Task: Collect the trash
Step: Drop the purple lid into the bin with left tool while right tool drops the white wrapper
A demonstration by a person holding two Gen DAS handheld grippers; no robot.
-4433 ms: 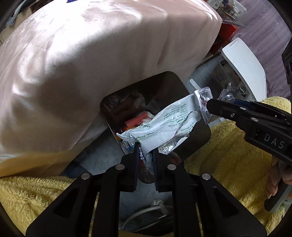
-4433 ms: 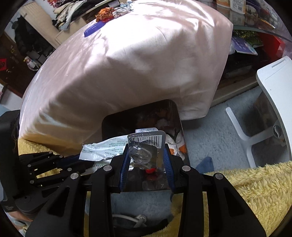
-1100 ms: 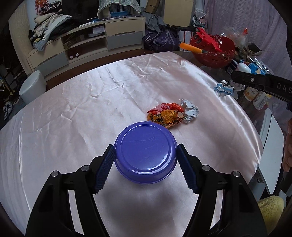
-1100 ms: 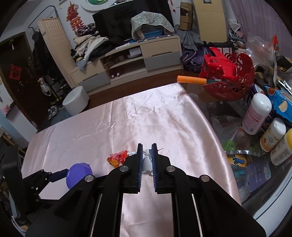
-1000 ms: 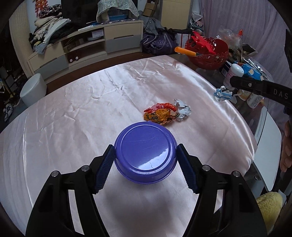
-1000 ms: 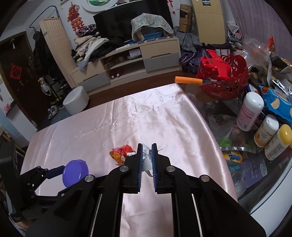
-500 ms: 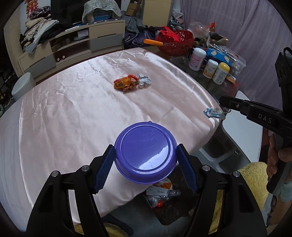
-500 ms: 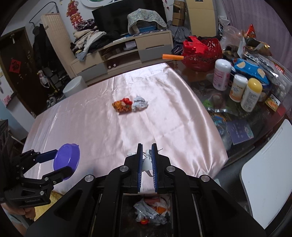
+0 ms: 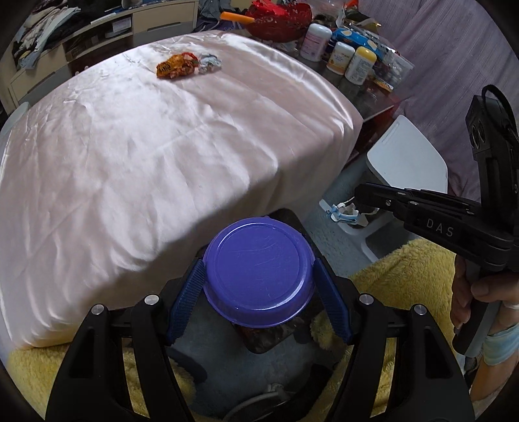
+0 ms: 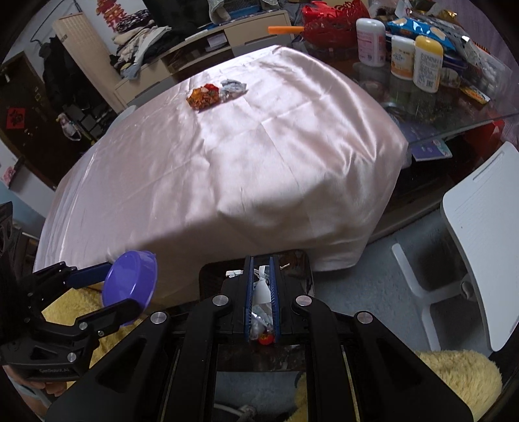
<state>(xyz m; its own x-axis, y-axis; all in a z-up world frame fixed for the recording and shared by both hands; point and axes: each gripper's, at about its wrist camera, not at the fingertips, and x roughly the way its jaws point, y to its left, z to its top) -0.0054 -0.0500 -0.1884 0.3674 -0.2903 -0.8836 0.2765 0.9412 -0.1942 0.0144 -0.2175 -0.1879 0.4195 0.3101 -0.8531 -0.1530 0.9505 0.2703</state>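
My left gripper [image 9: 259, 279] is shut on a purple plastic bowl [image 9: 259, 271], upside down, held over the dark trash bin [image 9: 293, 216] on the floor by the table. My right gripper [image 10: 261, 282] is shut on a small white and blue scrap [image 10: 262, 290] and hangs above the same bin [image 10: 214, 272], which holds wrappers. The scrap also shows in the left wrist view [image 9: 342, 214]. An orange-red snack wrapper [image 9: 176, 66] and a crumpled silver wrapper [image 9: 209, 61] lie on the far part of the pink tablecloth [image 9: 146, 146].
A white plastic chair [image 10: 483, 269] stands right of the bin. Yellow fluffy fabric [image 9: 402, 269] lies at the near edge. Bottles [image 10: 428, 61] and a red basket [image 10: 334, 19] crowd the glass table end at the far right.
Both grippers have pulled back from over the table and dropped toward the bin at the table's near edge, still holding the bowl and the scrap.
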